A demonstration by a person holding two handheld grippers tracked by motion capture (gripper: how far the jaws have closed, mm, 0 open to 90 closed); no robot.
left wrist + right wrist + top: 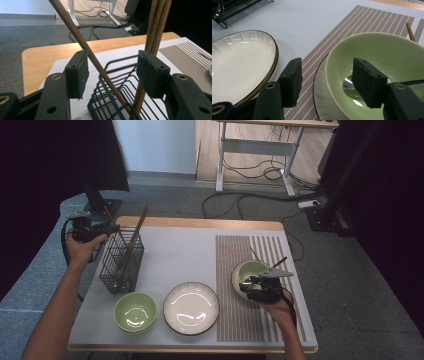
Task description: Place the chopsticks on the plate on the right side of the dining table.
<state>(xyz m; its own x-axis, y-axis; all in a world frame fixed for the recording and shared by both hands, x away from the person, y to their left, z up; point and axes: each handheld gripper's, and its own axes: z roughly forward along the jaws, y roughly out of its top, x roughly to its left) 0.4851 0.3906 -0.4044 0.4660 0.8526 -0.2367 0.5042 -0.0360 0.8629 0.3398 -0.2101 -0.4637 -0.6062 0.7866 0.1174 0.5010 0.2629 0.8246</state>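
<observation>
I hold my left tongs (pixel 112 72) spread around one slanting chopstick (pixel 82 42) in the wire basket (pixel 110 100), not pinching yet. Next I must close on it and lift. My right tongs (pixel 327 82) stand spread over the rim of the green bowl (pixel 374 47).

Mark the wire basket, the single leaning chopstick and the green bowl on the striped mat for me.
wire basket (pixel 116 270), high view, front wire wall.
leaning chopstick (pixel 85 45), left gripper view, mid shaft, between the open fingers.
green bowl (pixel 374 47), right gripper view, inner far wall.
</observation>
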